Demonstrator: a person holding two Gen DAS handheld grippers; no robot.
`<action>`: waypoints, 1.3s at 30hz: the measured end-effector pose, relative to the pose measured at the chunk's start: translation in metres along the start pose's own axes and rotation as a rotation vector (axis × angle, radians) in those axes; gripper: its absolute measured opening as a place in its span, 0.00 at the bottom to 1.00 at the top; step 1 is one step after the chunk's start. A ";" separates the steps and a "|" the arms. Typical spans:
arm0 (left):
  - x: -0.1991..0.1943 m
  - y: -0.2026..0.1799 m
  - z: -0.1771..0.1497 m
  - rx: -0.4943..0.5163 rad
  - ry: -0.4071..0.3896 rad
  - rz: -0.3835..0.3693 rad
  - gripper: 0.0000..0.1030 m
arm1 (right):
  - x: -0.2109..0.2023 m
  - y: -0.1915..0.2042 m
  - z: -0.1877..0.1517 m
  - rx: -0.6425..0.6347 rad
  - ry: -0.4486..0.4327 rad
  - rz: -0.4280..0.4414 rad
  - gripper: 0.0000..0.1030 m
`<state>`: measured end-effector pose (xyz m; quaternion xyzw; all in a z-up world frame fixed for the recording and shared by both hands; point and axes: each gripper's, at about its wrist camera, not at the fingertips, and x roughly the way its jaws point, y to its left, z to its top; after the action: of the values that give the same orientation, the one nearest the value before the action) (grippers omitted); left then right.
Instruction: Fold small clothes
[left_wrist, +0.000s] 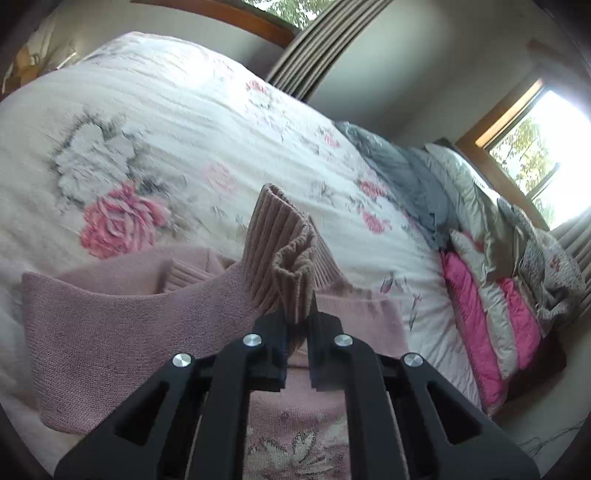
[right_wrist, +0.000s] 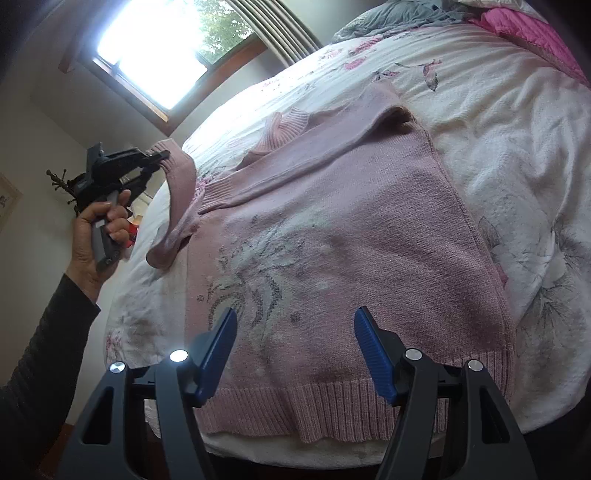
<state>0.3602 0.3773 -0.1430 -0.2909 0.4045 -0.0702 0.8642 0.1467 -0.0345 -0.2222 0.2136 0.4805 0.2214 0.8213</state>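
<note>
A pink knit sweater with a grey and white flower pattern lies front up on the bed, its ribbed hem toward me. One sleeve is folded across the chest, below the collar. My left gripper is shut on the ribbed cuff of the other sleeve and holds it lifted off the bed. The right wrist view shows that same left gripper at the left, in a person's hand. My right gripper hangs open above the sweater's lower front, nothing between its blue pads.
The bed wears a white floral quilt. Grey bedding and pink and grey quilted bedding are heaped along its far side. Windows and a curtain stand beyond the bed. A dark sleeve fills the lower left.
</note>
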 end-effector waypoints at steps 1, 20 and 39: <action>0.019 0.000 -0.005 0.014 0.031 0.008 0.06 | 0.001 -0.003 0.002 0.006 0.001 -0.003 0.65; 0.015 0.046 -0.149 -0.061 0.128 -0.042 0.80 | 0.205 0.017 0.181 0.115 0.422 0.410 0.66; -0.009 0.076 -0.189 -0.099 0.119 -0.093 0.82 | 0.305 0.071 0.225 0.146 0.485 0.248 0.09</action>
<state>0.2053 0.3587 -0.2748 -0.3469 0.4442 -0.1073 0.8191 0.4690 0.1652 -0.2935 0.2701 0.6479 0.3296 0.6314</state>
